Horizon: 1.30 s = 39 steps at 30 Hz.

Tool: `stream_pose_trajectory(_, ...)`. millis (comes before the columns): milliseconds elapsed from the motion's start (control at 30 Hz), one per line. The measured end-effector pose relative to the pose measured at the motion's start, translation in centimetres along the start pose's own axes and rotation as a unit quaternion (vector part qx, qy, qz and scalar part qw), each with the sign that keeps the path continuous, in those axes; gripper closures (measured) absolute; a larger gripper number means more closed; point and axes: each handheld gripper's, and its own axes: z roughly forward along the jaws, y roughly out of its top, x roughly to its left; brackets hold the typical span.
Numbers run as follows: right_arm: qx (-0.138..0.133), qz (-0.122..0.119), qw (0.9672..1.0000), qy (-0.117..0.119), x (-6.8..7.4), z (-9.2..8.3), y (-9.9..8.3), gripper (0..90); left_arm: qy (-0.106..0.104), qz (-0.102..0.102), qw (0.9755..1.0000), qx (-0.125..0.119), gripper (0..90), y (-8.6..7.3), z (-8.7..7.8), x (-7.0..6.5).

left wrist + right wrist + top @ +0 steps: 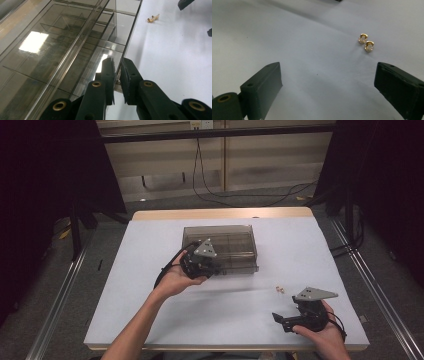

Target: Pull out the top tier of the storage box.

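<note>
The left gripper (117, 75) pinches the compartment box's (220, 247) thin front wall. At four o'clock, two gold earrings (366, 42) lie before the right gripper's (327, 82) wide-open, empty jaws. Tiny, light, probably slippery: grip across the hoop.

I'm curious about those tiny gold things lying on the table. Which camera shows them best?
The right gripper view: the two gold pieces lie close ahead of the open right claw, their looped shape clear. The left gripper view shows them small and far off. In the high view they are just a speck on the table.
</note>
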Motion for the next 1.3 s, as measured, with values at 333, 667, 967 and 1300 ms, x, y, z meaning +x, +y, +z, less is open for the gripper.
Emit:
stream_pose_trajectory(333,0.000,0.001,1.0000,-0.001,0.0,0.0,0.0,7.1,0.000,0.007,1.0000,-0.004,82.7,-0.2,-0.2,-0.6)
stream_pose_trajectory(667,0.000,0.001,1.0000,0.000,0.0,0.1,0.1,7.1,-0.005,0.017,0.9998,-0.002,83.7,-0.3,-0.4,-1.3)
stream_pose_trajectory(967,0.001,0.004,1.0000,-0.002,-0.1,0.1,0.1,7.1,-0.012,0.018,0.9997,-0.006,84.9,-0.6,-0.8,-1.5)
stream_pose_trajectory(1300,0.002,0.007,1.0000,-0.001,-0.2,0.3,0.2,6.9,-0.019,0.027,0.9995,-0.002,85.2,-0.8,-1.0,-1.9)
